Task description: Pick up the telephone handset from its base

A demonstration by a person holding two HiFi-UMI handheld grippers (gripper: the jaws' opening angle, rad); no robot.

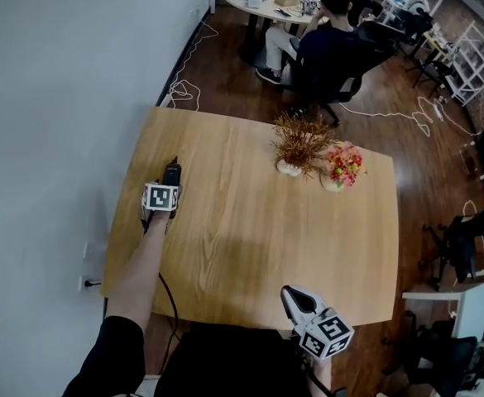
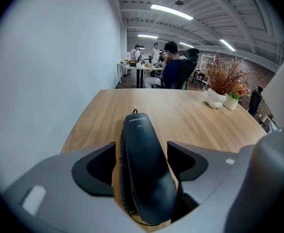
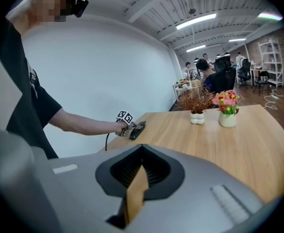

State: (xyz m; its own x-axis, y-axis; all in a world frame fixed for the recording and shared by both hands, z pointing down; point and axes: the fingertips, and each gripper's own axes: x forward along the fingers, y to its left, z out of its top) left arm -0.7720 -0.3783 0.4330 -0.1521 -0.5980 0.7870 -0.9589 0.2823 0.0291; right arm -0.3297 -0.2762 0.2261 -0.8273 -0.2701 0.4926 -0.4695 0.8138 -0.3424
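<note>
A black telephone handset lies lengthwise near the left edge of the wooden table. A coiled cord runs along its left side, and the base under it is hidden. My left gripper straddles the handset, open, with one dark pad on each side and a gap between each pad and the handset. The head view shows that left gripper over the handset close to the wall. My right gripper hovers at the table's near edge; its jaws are shut and hold nothing.
A pot of dried brown plants and a small vase of pink flowers stand at the far right of the table. A white wall runs along the left. Beyond the table a person sits in an office chair. A black cable hangs off the near edge.
</note>
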